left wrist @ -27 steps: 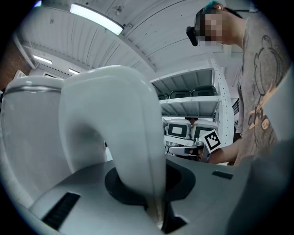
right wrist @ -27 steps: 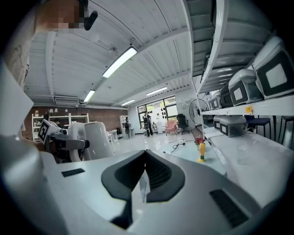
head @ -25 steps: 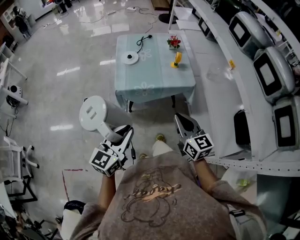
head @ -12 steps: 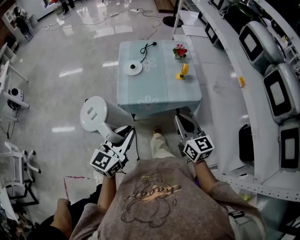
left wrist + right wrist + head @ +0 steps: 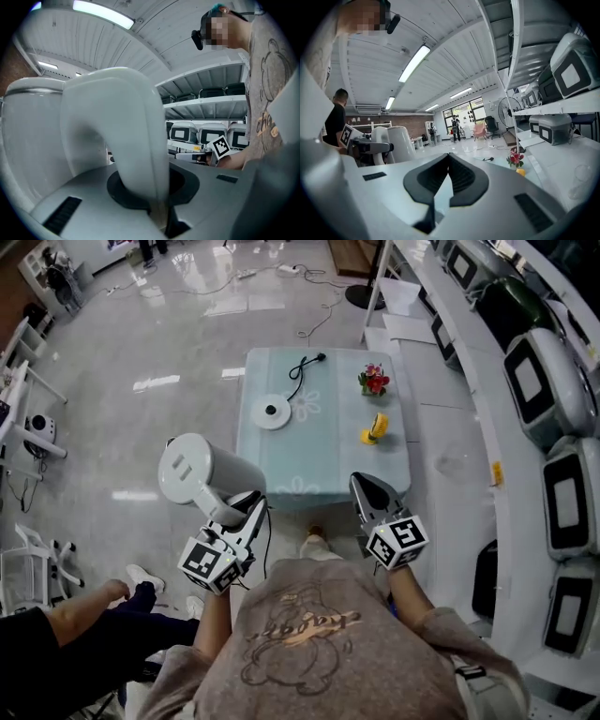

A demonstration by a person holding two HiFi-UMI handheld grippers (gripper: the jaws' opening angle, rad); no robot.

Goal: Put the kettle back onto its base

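Kettle (image 5: 208, 471) upright, long axis vertical, handle (image 5: 223, 512) clamped in left tongs (image 5: 246, 510)

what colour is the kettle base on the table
White, with a dark centre: the kettle base shows best in the head view.

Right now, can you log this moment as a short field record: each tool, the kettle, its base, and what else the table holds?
left tool: shut on the handle of the kettle
right tool: shut, nothing in it
kettle: white, held in the air off the near left corner of the table
base: white round disc on the table's left half, nothing on it
other items on table: black cord, red flowers, yellow object
task status: kettle not yet on its base
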